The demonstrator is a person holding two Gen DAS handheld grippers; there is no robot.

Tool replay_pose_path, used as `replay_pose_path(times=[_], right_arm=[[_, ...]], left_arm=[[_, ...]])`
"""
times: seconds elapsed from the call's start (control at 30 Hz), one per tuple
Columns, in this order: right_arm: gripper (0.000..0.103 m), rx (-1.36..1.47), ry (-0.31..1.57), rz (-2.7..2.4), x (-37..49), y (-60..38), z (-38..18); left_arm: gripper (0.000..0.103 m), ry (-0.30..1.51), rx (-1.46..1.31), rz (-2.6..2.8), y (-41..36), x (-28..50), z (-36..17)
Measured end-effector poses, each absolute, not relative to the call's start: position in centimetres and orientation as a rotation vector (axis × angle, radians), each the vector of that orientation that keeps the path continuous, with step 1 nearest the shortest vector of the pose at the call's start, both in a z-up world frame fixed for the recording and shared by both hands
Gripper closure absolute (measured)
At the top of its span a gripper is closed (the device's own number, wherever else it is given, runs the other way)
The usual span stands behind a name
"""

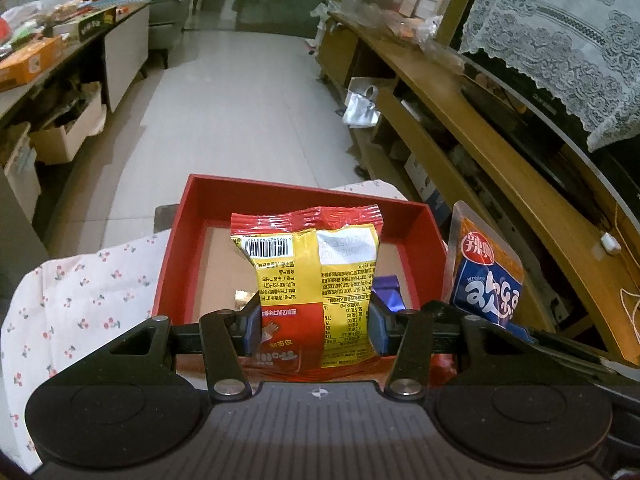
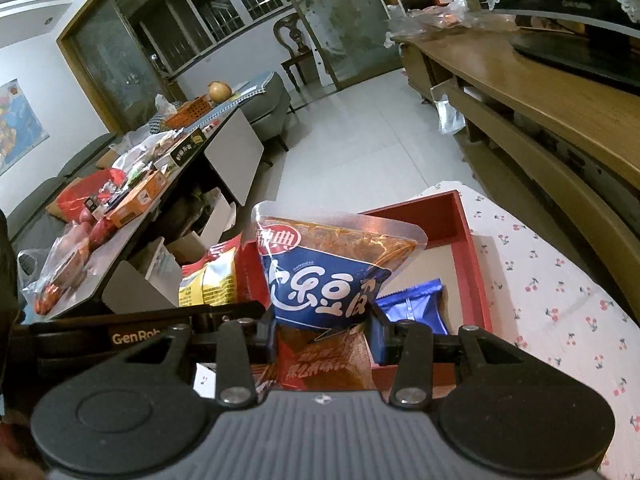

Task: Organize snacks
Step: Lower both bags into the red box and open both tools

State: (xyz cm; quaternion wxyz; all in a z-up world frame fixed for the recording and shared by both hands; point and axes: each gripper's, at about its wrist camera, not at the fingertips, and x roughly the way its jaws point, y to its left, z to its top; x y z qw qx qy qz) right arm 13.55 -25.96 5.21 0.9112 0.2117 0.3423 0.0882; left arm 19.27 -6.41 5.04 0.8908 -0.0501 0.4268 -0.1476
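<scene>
Left gripper, seen from its own wrist camera: the two blue-padded fingers are clamped on the lower sides of a yellow-and-red snack packet, which stands upright between them with its barcode face toward the camera. Directly ahead of and below this gripper lies the red tray, with a cardboard-coloured floor; a purple wrapper shows just behind the right finger, inside the tray. To the gripper's right, outside the tray wall, rises the blue-and-orange snack pouch. The tray rests on a cherry-print cloth that extends to the gripper's left. Right gripper, seen from its wrist camera: its fingers are closed against the lower edge of the blue-and-orange snack pouch, held upright. Beneath the fingers lies an orange-red packet. Ahead and to the right sits the red tray, holding a blue packet just right of the pouch. To the left, the yellow-and-red snack packet is partly visible.
</scene>
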Motion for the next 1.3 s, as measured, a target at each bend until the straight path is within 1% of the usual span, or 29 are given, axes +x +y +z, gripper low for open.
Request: replay_pose_path(times=[0.4,0.67,1.0,1.1,1.17,1.3], right_arm=[[0.035,0.445,0.718,0.192,18.6,-25.8,3.9],[0.035,0.409,0.776,0.175,22.1,-25.5,1.2],[0.034,0.355,0.849,0.191,23.9,-24.6,-2.1],[0.033,0.330,0.859,0.168,24.2,-24.4,-2.6],[0.030,0.335,0.868,0.159,24.4,-24.7,-2.8],[0.028,0.331,0.872,0.153,24.5,-24.7,-2.9]], left_arm=[[0.046,0.891,-0.116,-0.260,-6.2,23.6,3.8],[0.046,0.948,-0.111,-0.224,-6.0,26.2,0.8],[0.045,1.033,-0.095,-0.183,-5.1,27.2,-2.4],[0.045,1.045,-0.076,-0.185,-5.3,27.0,-2.8],[0.043,1.053,-0.074,-0.189,-5.4,27.0,-2.9],[0.042,1.056,-0.076,-0.185,-5.3,26.9,-2.8]])
